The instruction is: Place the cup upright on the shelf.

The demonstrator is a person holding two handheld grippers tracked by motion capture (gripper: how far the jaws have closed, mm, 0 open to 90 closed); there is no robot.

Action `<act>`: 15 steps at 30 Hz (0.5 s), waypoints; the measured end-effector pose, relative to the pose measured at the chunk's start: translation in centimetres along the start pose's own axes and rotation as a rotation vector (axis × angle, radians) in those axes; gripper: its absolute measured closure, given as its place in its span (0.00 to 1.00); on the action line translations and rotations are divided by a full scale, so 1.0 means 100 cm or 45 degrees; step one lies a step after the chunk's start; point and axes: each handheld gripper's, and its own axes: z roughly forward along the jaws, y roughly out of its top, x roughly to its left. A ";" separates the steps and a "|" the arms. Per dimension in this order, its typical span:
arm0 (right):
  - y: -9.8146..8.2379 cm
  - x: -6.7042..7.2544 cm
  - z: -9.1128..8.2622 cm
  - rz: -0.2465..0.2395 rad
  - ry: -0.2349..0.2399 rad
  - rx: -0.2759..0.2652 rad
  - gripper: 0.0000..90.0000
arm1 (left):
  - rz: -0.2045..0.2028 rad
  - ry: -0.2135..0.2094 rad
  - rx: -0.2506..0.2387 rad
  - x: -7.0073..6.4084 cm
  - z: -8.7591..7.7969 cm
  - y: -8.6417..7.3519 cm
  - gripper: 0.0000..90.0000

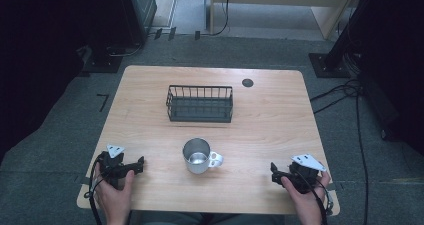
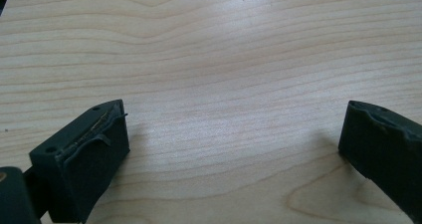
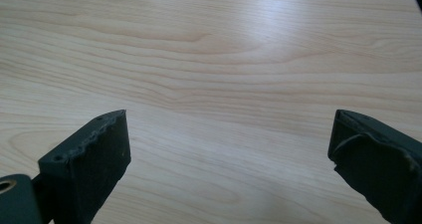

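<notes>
Both grippers rest low at the near edge of the table, so by my judgement the work is at its very start: nothing is picked up yet. The mug stands upright between them, near the front, with its handle turned to the right. The wire basket stands behind it, toward the middle of the table, apart from the mug.

The next move probably asks one gripper to go to the mug and take it by the rim or the handle. The handle side is nearer to the right gripper. The metal may be slippery, so the grip must be firm.

The left gripper has its jaws wide open and holds nothing. The right gripper has also wide jaws, with bare wood between them.
</notes>
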 end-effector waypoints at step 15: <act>0.007 0.049 0.009 -0.067 0.128 -0.004 0.05 | 0.000 0.000 0.000 0.000 0.000 0.000 0.00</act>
